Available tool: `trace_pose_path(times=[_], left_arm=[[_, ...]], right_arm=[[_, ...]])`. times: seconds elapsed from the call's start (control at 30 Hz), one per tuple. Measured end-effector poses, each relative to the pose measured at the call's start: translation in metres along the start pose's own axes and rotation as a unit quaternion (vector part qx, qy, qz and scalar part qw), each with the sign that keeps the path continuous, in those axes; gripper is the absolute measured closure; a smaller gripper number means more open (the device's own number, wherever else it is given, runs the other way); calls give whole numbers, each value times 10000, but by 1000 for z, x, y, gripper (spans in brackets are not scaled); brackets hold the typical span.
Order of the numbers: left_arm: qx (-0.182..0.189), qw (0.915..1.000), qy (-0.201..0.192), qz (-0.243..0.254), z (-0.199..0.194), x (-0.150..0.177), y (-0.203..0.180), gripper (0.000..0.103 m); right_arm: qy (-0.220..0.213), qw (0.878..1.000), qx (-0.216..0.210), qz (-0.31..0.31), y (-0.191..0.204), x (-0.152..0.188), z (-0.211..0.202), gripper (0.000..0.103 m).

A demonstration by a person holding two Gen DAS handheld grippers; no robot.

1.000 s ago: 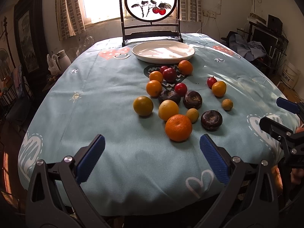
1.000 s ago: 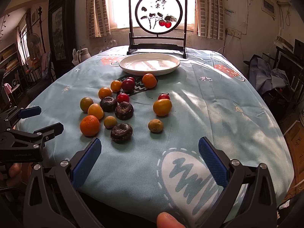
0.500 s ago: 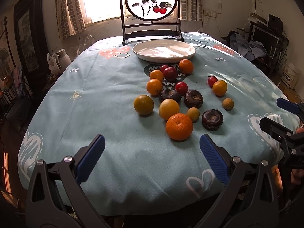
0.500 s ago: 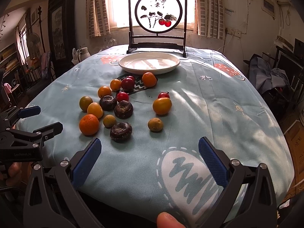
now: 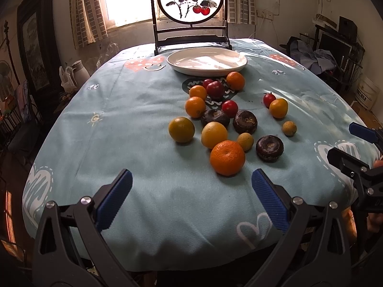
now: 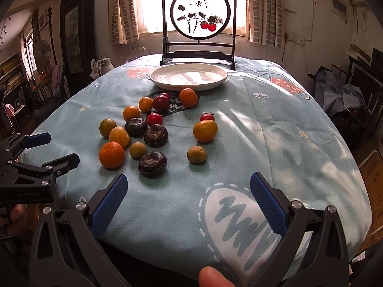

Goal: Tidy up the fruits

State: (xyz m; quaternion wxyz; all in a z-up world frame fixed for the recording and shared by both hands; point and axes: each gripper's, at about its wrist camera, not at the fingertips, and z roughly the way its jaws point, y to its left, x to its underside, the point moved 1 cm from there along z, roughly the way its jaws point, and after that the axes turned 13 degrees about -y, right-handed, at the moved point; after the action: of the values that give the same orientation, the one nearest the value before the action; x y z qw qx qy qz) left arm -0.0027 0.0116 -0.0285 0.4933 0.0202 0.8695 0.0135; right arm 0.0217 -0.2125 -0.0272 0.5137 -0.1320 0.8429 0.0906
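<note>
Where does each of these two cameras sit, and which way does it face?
Left wrist: on the left gripper, facing across the table; its open blue-padded fingers show, the right gripper at right.
Right wrist: on the right gripper, same direction; a fingertip shows.
Both share the white round plate and big orange mandarin.

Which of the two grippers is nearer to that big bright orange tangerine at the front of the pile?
Left. The left gripper hovers open just in front of the big bright orange tangerine; the right gripper, also open, sits farther off to the tangerine's right.
</note>
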Motion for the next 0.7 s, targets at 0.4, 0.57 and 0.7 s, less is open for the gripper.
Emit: trace_pose_path(times=[0.4,0.57,0.7], left_arm=[[1,9999,110,41,8,-10,-7,2],[7,9998,176,24,12,-10,-5,2],[7,9997,261,2,17,-7,-4,2]], right_arm=[[25,10000,-3,-3,0,1,1,1],[23,10000,-51,-61,1,1,4,1],[-48,9998,-181,7,1,3,6,1]])
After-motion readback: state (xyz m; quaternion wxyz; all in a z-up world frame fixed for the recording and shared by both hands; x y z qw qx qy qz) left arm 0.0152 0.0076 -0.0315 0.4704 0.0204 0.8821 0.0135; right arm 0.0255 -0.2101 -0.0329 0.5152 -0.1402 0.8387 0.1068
